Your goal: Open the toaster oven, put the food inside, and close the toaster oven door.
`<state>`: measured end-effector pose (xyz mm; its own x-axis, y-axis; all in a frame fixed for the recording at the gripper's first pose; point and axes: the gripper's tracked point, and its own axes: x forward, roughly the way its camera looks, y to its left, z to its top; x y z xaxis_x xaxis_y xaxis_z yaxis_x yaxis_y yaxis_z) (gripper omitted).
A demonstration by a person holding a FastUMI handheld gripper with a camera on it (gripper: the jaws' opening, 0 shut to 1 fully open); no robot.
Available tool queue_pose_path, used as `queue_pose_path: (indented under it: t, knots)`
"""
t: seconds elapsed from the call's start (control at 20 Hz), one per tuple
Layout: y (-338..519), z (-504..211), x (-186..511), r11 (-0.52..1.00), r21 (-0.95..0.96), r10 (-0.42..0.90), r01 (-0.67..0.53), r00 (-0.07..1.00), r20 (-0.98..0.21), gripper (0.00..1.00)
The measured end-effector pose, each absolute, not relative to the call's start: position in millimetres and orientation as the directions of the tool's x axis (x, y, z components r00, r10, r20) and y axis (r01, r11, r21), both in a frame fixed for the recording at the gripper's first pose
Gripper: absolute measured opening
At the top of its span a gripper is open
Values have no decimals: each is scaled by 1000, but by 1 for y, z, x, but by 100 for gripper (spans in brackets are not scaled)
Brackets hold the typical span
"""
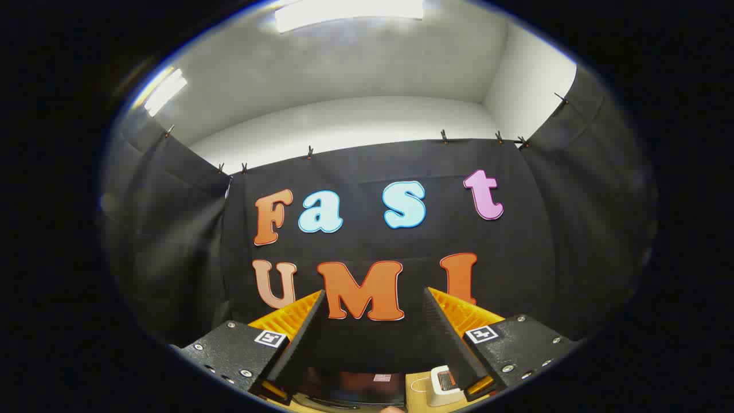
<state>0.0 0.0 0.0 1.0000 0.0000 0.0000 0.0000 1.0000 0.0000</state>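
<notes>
- Toaster oven (355,390): dark box at bottom centre of frame, low between the jaws (373,321), on the table (417,396).
- Jaws wide apart, empty, aimed at the booth wall above it.
- Judgement: tilt down next.

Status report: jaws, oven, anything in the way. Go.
Gripper raised, jaws open, holding nothing, aimed at the booth's wall. Toaster oven low between the jaws, door state unclear. Small white appliance beside it. Nothing seen in the way.
</notes>
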Motion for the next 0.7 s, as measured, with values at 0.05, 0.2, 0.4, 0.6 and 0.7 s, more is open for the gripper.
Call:
queue_pose_path:
  t: [0.05,0.2,0.4,0.6,0.7]
  knots:
    - [1,0,1,1000,-1,2,-2,1000,-1,98]
    - [-1,-1,2,1000,9,2,-2,1000,-1,97]
    - [-4,-7,5,1000,22,-7,8,1000,-13,97]
    - [-8,-10,8,999,25,-23,24,1000,-16,98]
    - [-6,-14,9,999,24,-25,26,1000,-15,98]
